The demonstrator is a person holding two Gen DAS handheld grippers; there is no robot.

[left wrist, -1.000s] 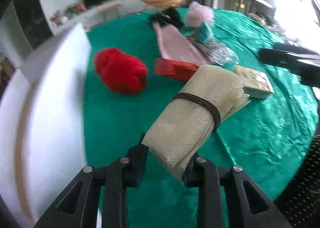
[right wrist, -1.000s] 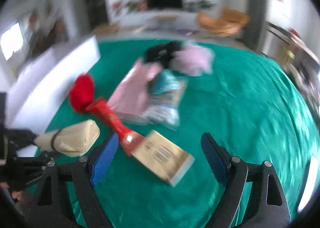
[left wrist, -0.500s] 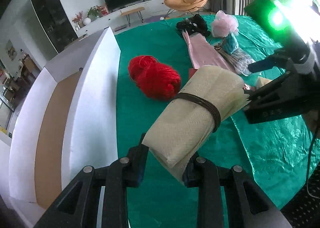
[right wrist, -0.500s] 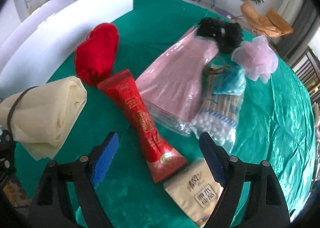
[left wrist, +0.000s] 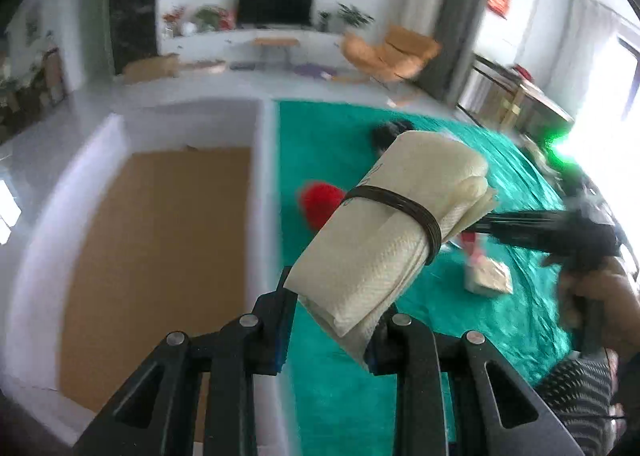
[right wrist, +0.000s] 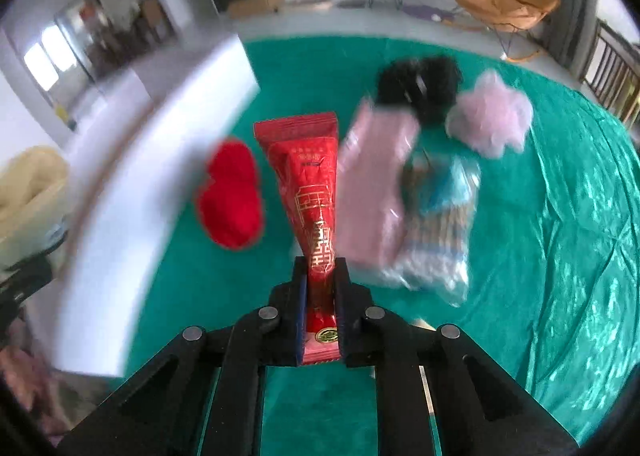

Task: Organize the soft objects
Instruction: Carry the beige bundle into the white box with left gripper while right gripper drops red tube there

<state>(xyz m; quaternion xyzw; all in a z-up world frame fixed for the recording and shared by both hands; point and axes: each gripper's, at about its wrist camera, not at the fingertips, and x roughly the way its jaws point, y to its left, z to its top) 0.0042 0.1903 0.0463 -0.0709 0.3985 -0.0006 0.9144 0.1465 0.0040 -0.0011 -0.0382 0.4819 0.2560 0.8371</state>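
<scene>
Closest in, the left gripper (left wrist: pixel 332 320) is pinched on the lower end of a rolled cream cloth (left wrist: pixel 394 223) bound by a dark band (left wrist: pixel 404 211); most of the roll stands out past the fingers, above the edge between the green tablecloth (left wrist: pixel 460 320) and the white box (left wrist: pixel 260 191) with its brown cardboard floor. The right gripper (right wrist: pixel 320 320) has just closed, and its jaws now press on the narrow cap end of a red tube (right wrist: pixel 310 191), whose wide crimped end points away over the cloth. Because the tube is held only at its neck, the long flat body could swing or slip out if the hand turns quickly — a firmer danger than with the roll, though the roll too is gripped at one end and could lever loose or unfurl below its band when lowered. Both tools seem bound for the same box, so they may crowd each other at its wall. Just beyond the tube lies a red yarn ball (right wrist: pixel 232 195), then a pink packet (right wrist: pixel 374 183) and a bag of cotton swabs (right wrist: pixel 440 240), and farthest a pink pouf (right wrist: pixel 490 115) beside a black fluffy item (right wrist: pixel 418 81) — all not yet sorted.
</scene>
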